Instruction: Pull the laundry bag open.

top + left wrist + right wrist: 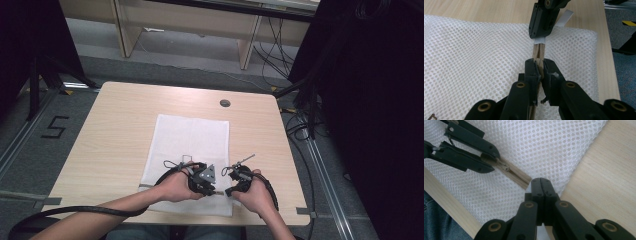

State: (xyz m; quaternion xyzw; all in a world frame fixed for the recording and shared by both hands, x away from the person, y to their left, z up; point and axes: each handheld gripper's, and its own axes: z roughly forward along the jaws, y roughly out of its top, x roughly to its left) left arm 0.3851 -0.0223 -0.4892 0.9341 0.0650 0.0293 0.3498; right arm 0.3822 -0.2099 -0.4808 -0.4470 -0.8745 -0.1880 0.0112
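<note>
A pale wood-grain table (115, 130) stands on grey floor, with dark curtains at both sides. On it, toward the near edge, lies a white mesh bag (192, 142), flat and rectangular, with a beige zipper (539, 51) running along its near end.

The left gripper (539, 65) has its 2 jaws pinched on the zipper, seemingly at the slider. The right gripper (540, 182) is pressed shut on the white tab (539, 40) at the zipper's end, at the bag's corner by the table's right side. Both hands sit close together over the near edge.

The bag looks light, limp and easily bunched; its honeycomb mesh is thin and would likely snag or stretch if pulled off-line. It probably slides freely on the smooth table, so 1 end needs anchoring while the other is drawn. The best holds appear to be the stiffer parts: the woven zipper tape, the slider and the end tab, not the open mesh.
</note>
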